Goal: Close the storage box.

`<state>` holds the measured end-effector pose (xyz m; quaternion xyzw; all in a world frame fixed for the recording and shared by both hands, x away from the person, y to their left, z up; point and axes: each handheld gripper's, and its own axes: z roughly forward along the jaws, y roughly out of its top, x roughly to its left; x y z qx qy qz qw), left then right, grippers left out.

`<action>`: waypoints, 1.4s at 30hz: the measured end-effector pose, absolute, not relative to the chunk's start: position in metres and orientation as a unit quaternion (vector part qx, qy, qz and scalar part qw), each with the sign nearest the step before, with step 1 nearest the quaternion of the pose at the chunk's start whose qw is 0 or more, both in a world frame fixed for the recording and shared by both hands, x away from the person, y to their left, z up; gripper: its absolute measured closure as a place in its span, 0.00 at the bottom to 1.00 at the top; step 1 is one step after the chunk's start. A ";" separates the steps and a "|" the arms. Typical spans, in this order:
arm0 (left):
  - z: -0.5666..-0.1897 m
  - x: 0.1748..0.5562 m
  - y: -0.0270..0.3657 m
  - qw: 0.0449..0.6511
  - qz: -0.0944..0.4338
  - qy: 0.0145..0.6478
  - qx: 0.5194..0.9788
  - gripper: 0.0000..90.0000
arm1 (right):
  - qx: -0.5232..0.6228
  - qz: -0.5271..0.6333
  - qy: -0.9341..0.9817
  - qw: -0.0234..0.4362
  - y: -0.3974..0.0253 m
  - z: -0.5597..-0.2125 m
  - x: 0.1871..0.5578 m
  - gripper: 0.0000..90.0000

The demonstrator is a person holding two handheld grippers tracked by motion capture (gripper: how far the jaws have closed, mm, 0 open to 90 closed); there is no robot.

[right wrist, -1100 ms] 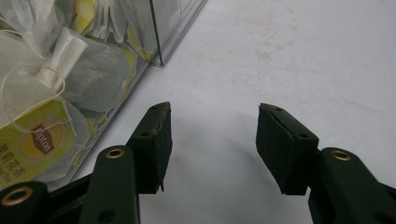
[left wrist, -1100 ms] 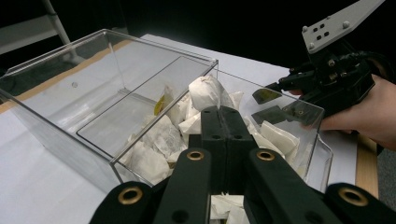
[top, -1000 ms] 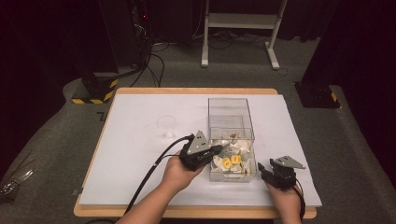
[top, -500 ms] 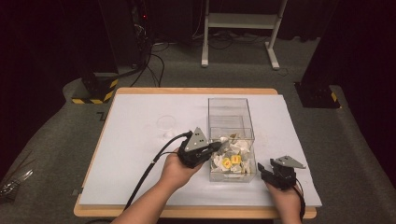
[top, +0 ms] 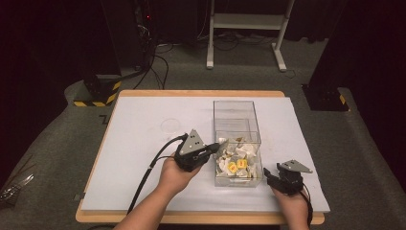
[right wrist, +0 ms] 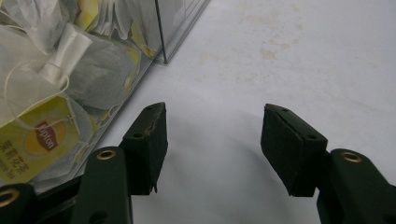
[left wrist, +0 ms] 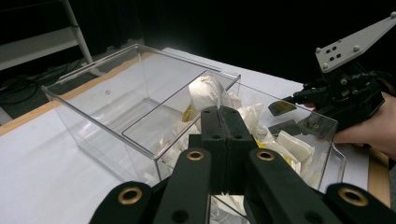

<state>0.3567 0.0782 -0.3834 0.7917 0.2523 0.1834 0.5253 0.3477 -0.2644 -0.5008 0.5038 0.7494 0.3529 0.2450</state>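
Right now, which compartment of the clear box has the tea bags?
The near compartment, on the person's side of the divider, holds the tea bags; the far compartment holds none.

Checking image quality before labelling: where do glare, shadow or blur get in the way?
High view: dark surroundings, table evenly lit. Left gripper view: clear box walls reflect, near jaws soft. Right gripper view: right hand-held gripper casts soft shadow; tea bags blurred.

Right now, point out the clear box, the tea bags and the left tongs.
clear box (top: 237,111): high view, far wall.
tea bags (top: 237,164): high view, yellow tag in the pile.
left tongs (top: 219,146): high view, tips at the box's rim.
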 end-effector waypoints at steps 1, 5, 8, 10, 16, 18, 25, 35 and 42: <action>-0.383 0.357 0.079 0.525 0.185 0.254 0.791 1.00 | 0.503 0.353 0.750 0.245 -0.264 -0.501 0.348 0.46; -0.381 0.358 0.085 0.525 0.192 0.257 0.788 1.00 | 0.503 0.356 0.749 0.242 -0.265 -0.501 0.348 0.45; -0.381 0.360 0.091 0.525 0.194 0.264 0.785 1.00 | 0.505 0.355 0.749 0.241 -0.265 -0.501 0.348 0.44; -0.381 0.361 0.094 0.524 0.197 0.267 0.784 1.00 | 0.504 0.354 0.750 0.241 -0.265 -0.501 0.348 0.44; -0.381 0.363 0.106 0.524 0.205 0.278 0.779 1.00 | 0.504 0.354 0.750 0.241 -0.265 -0.501 0.348 0.43; -0.381 0.364 0.110 0.522 0.207 0.280 0.779 1.00 | 0.504 0.354 0.750 0.241 -0.265 -0.501 0.348 0.43; -0.381 0.368 0.124 0.519 0.216 0.293 0.774 1.00 | 0.503 0.353 0.751 0.240 -0.265 -0.501 0.349 0.43; -0.379 0.372 0.148 0.515 0.235 0.312 0.763 1.00 | 0.502 0.353 0.752 0.241 -0.265 -0.501 0.348 0.43; -0.381 0.376 0.165 0.507 0.245 0.326 0.759 1.00 | 0.503 0.352 0.752 0.242 -0.264 -0.501 0.348 0.43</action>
